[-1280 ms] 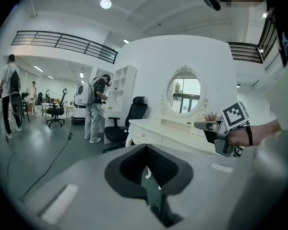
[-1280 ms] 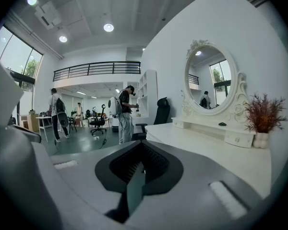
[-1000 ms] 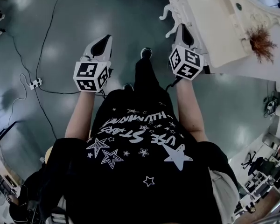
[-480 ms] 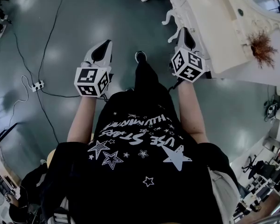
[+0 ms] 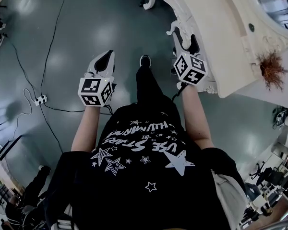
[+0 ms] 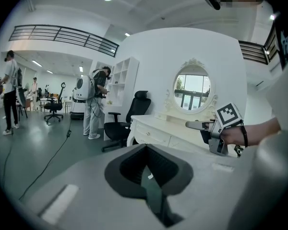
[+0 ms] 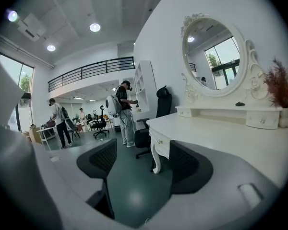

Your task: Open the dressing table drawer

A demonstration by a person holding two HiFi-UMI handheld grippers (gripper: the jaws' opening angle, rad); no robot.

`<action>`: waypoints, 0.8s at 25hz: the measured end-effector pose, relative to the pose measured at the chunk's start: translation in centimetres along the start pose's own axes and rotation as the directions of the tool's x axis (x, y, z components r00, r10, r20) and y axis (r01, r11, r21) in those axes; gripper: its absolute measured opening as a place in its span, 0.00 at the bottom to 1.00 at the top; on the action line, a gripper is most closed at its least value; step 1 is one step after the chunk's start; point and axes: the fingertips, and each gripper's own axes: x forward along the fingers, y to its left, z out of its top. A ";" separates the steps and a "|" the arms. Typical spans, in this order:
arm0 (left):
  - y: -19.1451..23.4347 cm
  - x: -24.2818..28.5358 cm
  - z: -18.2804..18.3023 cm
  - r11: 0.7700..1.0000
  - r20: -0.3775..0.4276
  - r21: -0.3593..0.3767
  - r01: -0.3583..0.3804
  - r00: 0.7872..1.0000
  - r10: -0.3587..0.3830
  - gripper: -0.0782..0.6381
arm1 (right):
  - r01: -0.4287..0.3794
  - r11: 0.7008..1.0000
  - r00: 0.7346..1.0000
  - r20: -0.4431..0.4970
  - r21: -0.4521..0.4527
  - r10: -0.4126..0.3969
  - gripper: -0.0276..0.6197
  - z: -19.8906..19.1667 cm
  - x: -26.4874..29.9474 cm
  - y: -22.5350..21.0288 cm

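The white dressing table (image 5: 216, 37) stands at the upper right of the head view. Its drawer front with a small knob (image 7: 159, 141) shows just beyond my right gripper (image 7: 139, 164), apart from it. That gripper (image 5: 185, 43) is level with the table's front edge; its jaws have just been opening and stand open with nothing between them. My left gripper (image 5: 103, 60) hangs over the bare floor to the left of the person's leg, with its pads (image 6: 146, 169) together and holding nothing. From the left gripper view, my right gripper (image 6: 198, 125) points at the table's drawers (image 6: 153, 137).
An oval mirror (image 7: 216, 56) and a vase of dried plants (image 5: 271, 68) sit on the table. A black office chair (image 6: 129, 116) stands at its far end. A cable and power strip (image 5: 37, 99) lie on the floor at left. People stand far back.
Both grippers have moved forward along the table's front, and the person has stepped after them. The right gripper's jaws, together before, now stand apart.
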 end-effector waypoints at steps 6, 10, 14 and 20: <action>1.8 10.9 5.0 0.999 -0.018 0.027 0.034 0.999 -0.033 0.11 | 0.038 0.998 0.999 -0.014 0.052 -0.037 0.58 3.4 10.4 -5.2; 2.7 17.9 8.8 0.998 -0.015 0.039 0.052 0.999 -0.052 0.11 | 0.062 0.996 0.997 -0.041 0.057 -0.059 0.58 5.6 16.4 -8.7; 3.0 24.3 12.4 0.995 -0.012 0.058 0.079 0.997 -0.079 0.11 | 0.079 0.994 0.996 -0.051 0.070 -0.075 0.57 7.9 21.4 -11.9; 2.4 31.6 15.4 0.988 -0.026 0.087 0.124 0.992 -0.122 0.11 | 0.100 0.990 0.994 -0.047 0.098 -0.096 0.56 9.9 26.1 -15.4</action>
